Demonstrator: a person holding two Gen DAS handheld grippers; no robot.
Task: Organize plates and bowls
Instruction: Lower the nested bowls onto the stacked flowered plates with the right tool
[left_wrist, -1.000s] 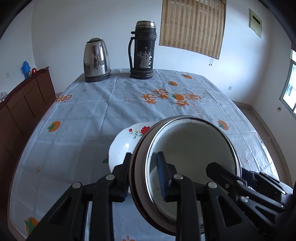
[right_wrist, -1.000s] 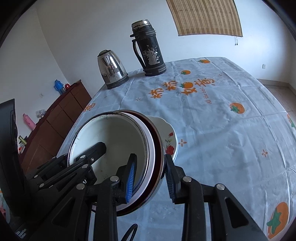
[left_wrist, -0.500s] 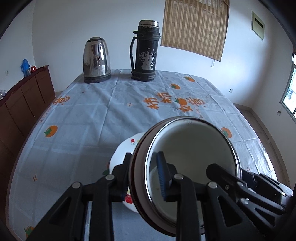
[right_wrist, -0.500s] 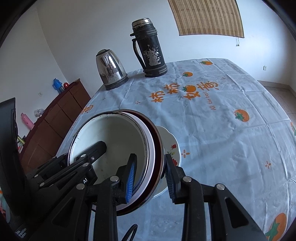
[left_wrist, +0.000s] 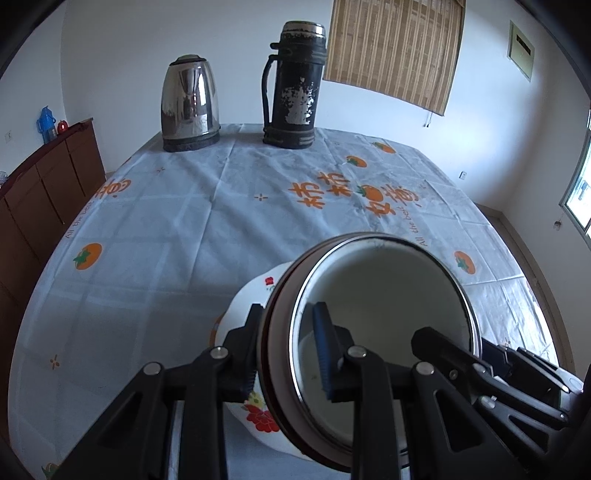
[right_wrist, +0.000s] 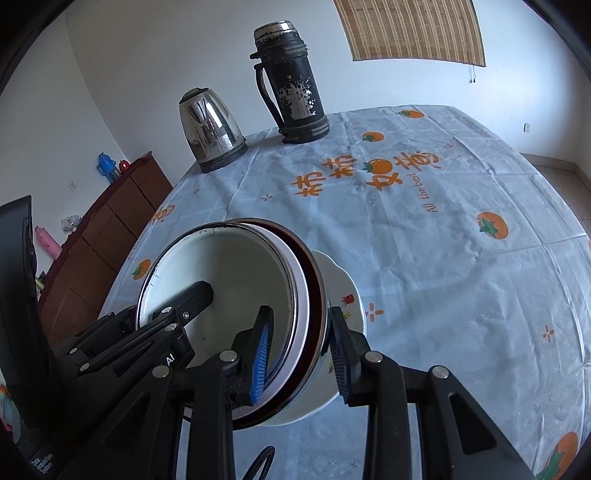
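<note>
- My nested bowls (left_wrist: 384, 295) now hang right over the floral plate (left_wrist: 251, 306), covering more of it.
- Stack's mouth tilts toward me.
- Left gripper (left_wrist: 288, 347) and right gripper (right_wrist: 301, 347) clench opposite rims.

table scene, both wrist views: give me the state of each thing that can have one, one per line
stack of bowls: held off the table, tilted, gripped on opposite rims
left gripper: shut on the stack's rim
right gripper: shut on the stack's rim
floral plate: flat on the tablecloth, under the stack
kettle: upright, lid closed
thermos: upright, capped
window blind: lowered
</note>
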